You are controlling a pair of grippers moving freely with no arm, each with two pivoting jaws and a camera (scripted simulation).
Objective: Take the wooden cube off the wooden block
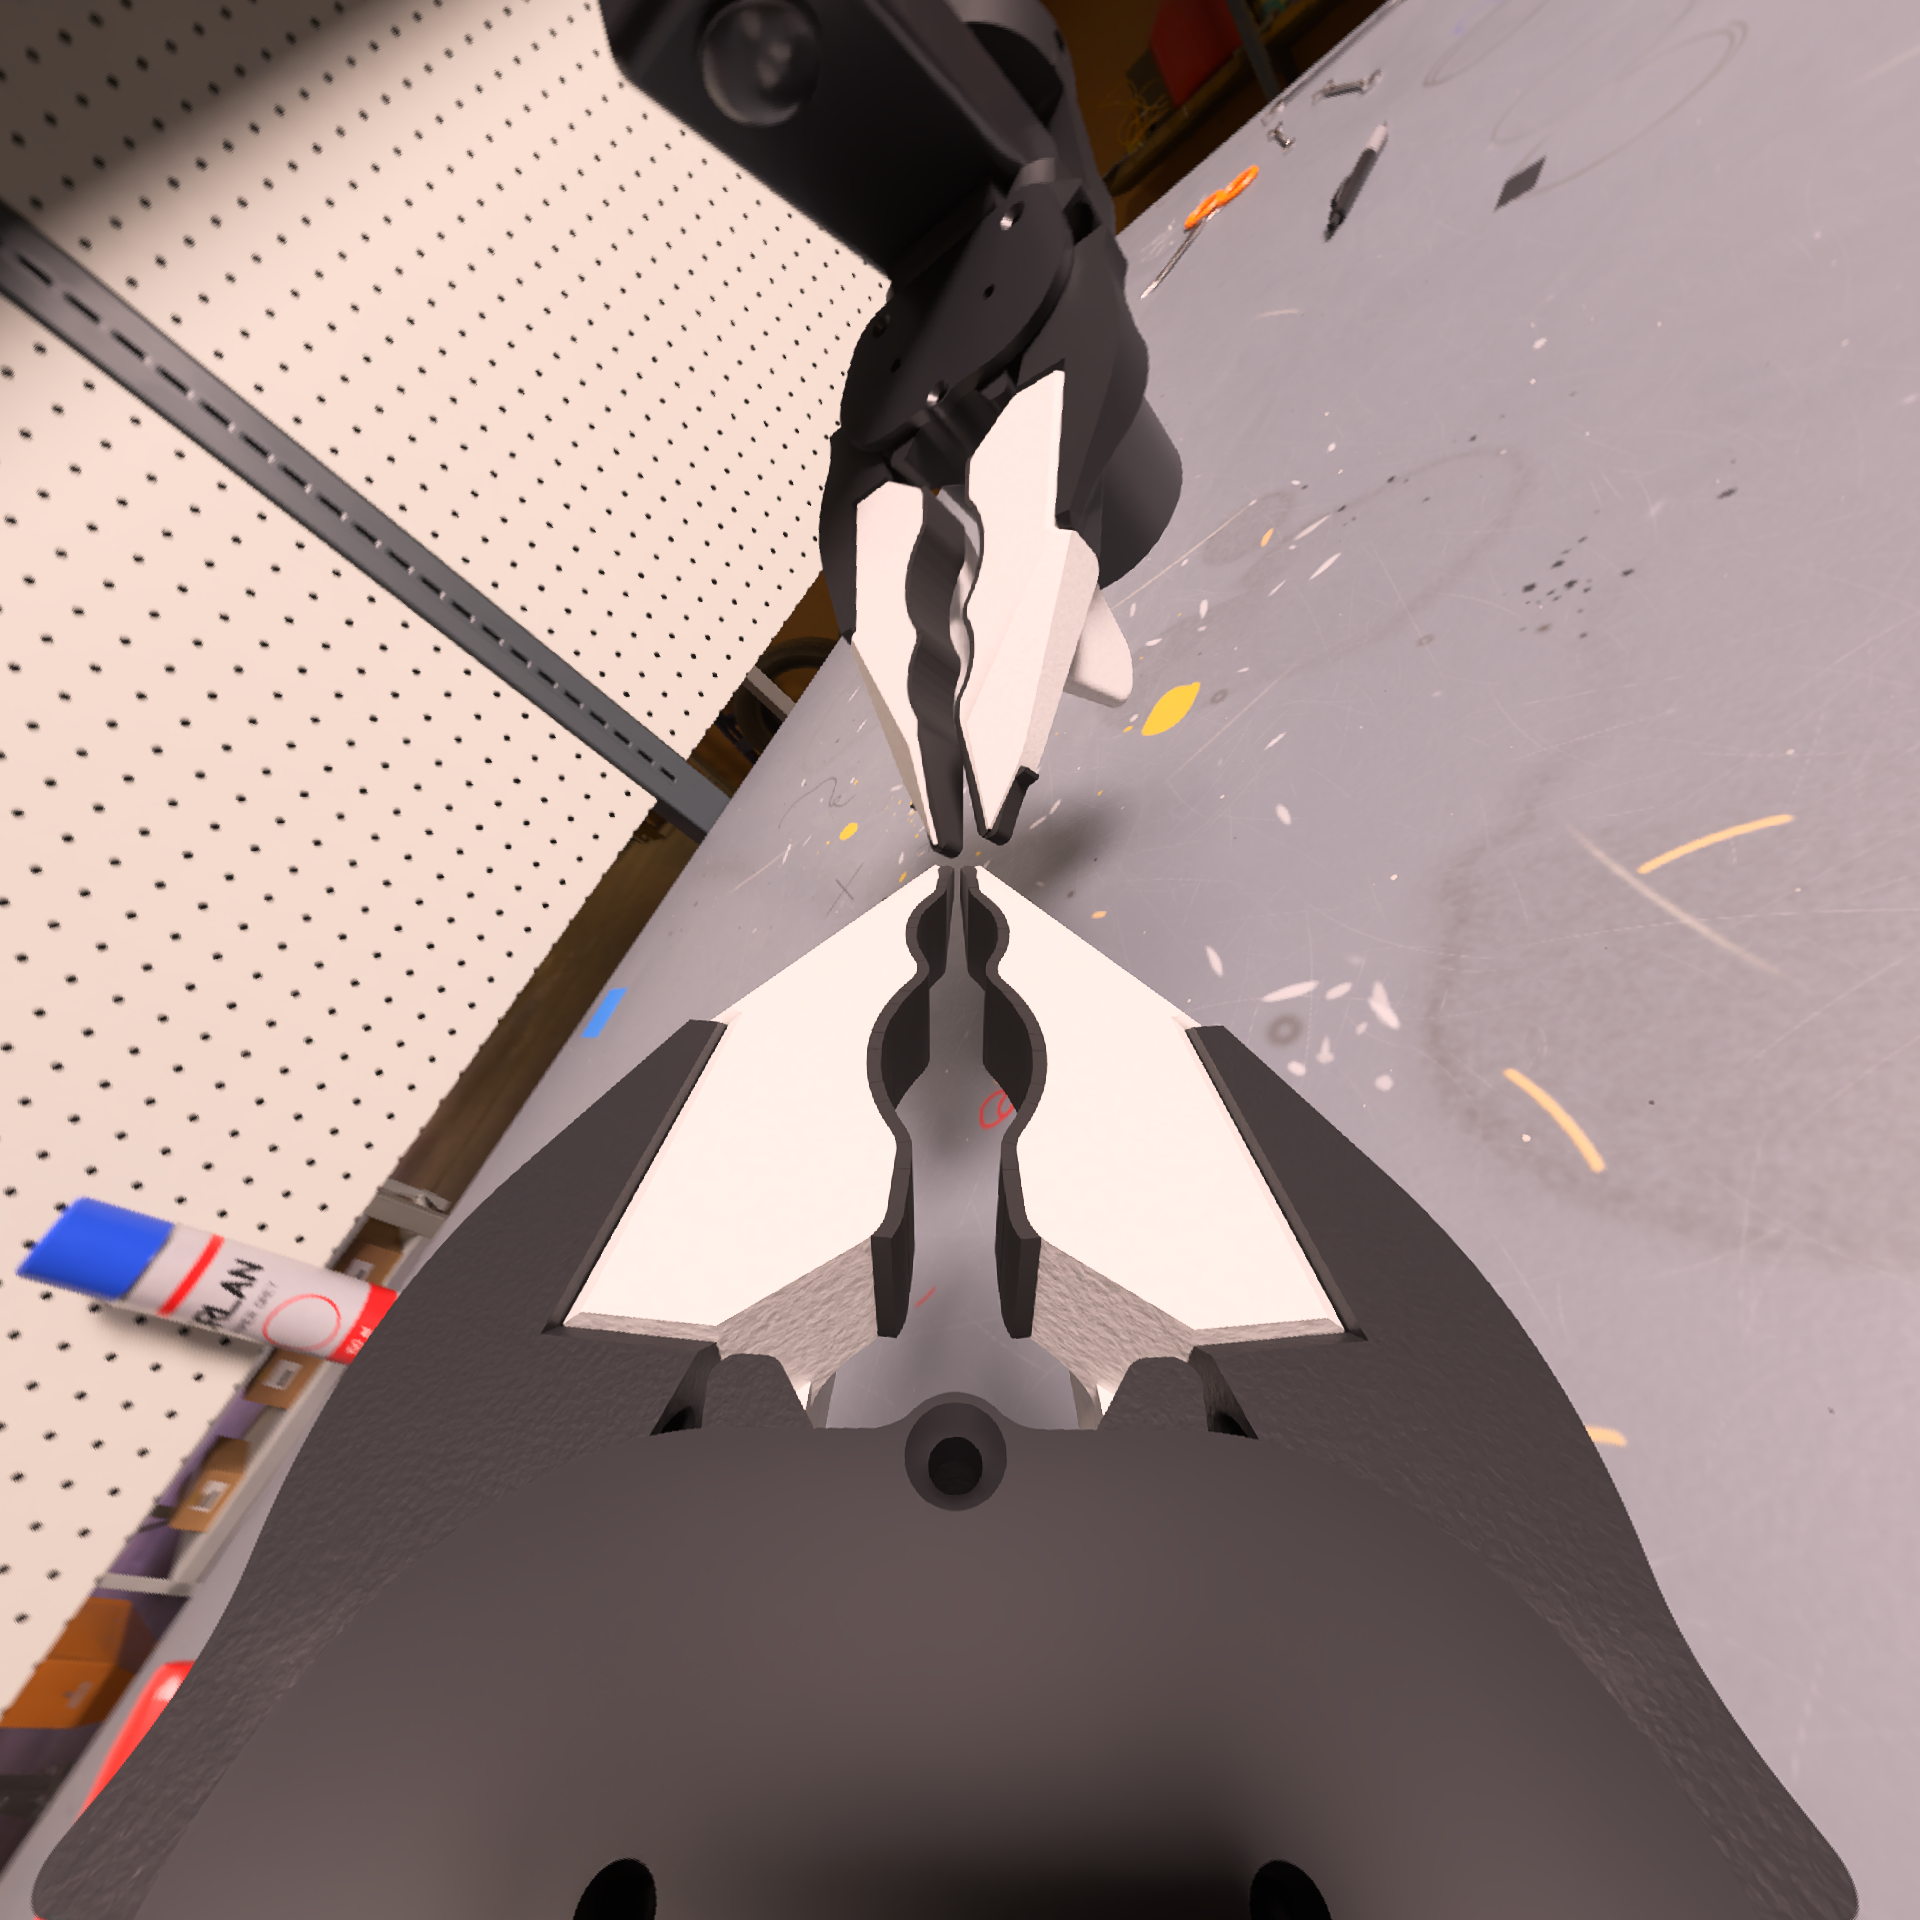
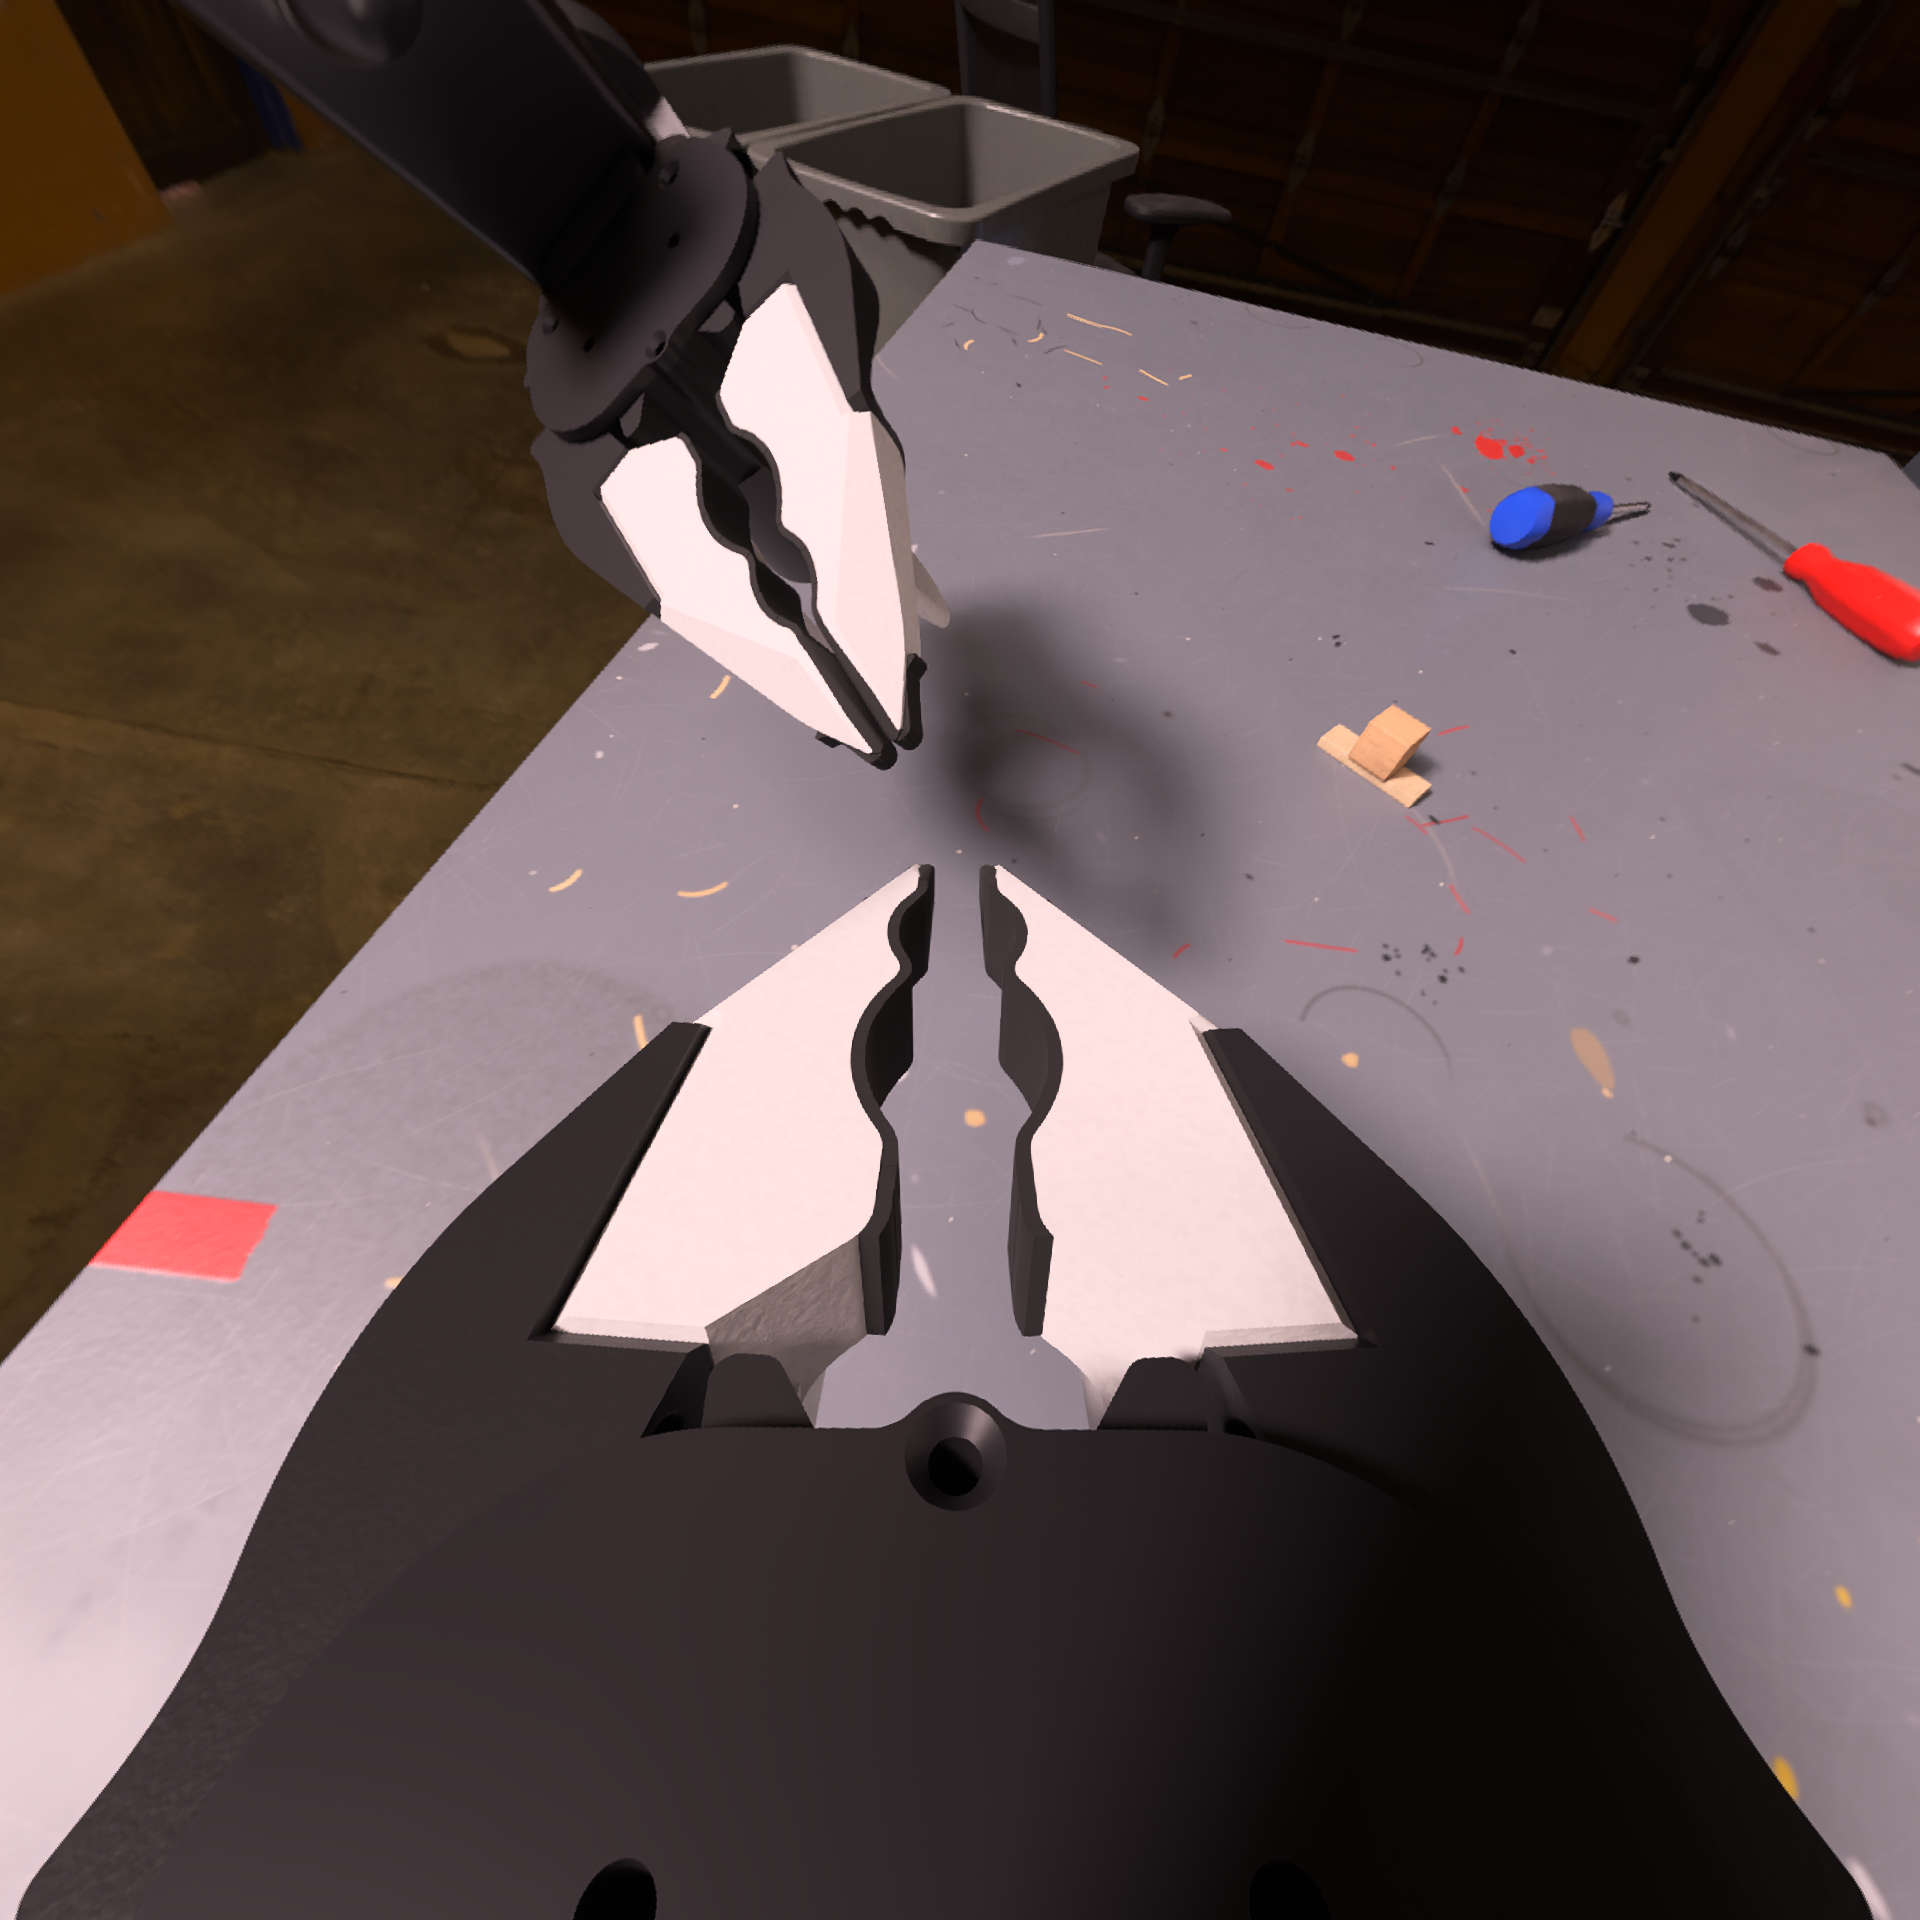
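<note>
A small wooden cube sits on a flat wooden block on the grey table; I see them only in the right wrist view, ahead and to the right of my right gripper. That gripper is empty, its jaws a narrow gap apart, well short of the cube. My left gripper is shut and empty above the table. The two grippers point at each other, tips close together: the right one shows in the left wrist view, the left one in the right wrist view.
A blue-handled screwdriver and a red-handled screwdriver lie at the far right. Grey bins stand beyond the table. Orange scissors and a black pen lie far off. A pegboard wall and a blue-capped tube are at the left.
</note>
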